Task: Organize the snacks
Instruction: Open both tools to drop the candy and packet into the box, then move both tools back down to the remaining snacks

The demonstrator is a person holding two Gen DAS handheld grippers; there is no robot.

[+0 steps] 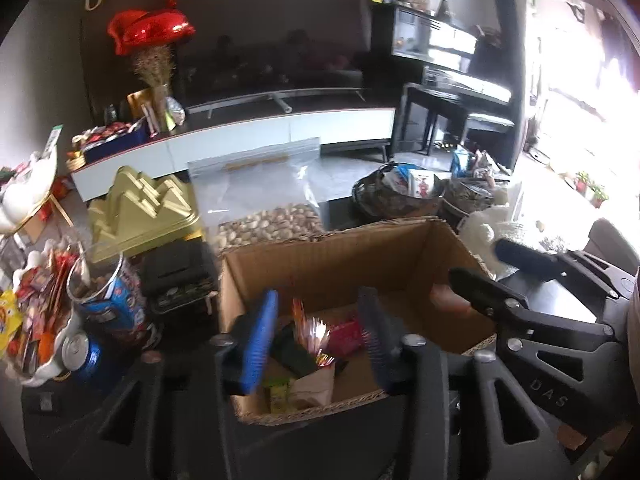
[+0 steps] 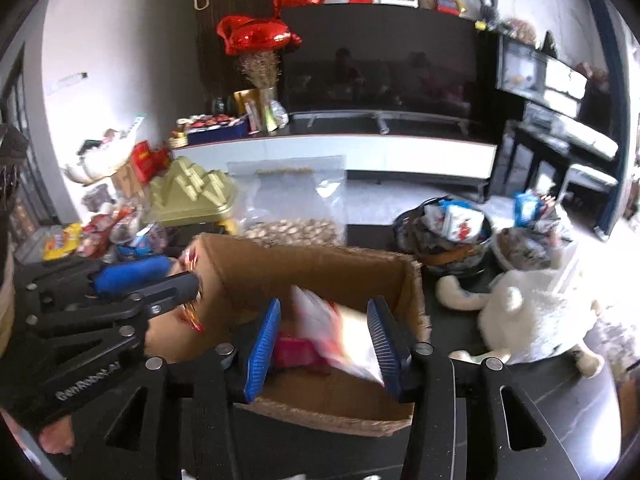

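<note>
- the cardboard box [image 1: 360,264] sits on the dark bench [image 2: 540,392], open at the top; snacks lie inside it, a pink pack [image 1: 347,332] among them
- the left gripper [image 1: 316,336] hangs over the near left part of the box; its fingers [image 1: 260,340] are apart, and a shiny red and orange wrapper [image 1: 310,330] is between them; the pads do not seem to squeeze it
- the right gripper [image 2: 326,346] hangs over the near right part of the box; its fingers [image 2: 264,344] are apart too; a blurry white and red packet [image 2: 340,332] is between them, touching the right pad, not pinched
- a clear bag of nuts [image 1: 268,208] stands just behind the box
- a white fluffy toy [image 2: 532,312] lies on the bench right of the box
- a blue can [image 1: 82,354] and a jar [image 1: 108,296] stand left of the box
</note>
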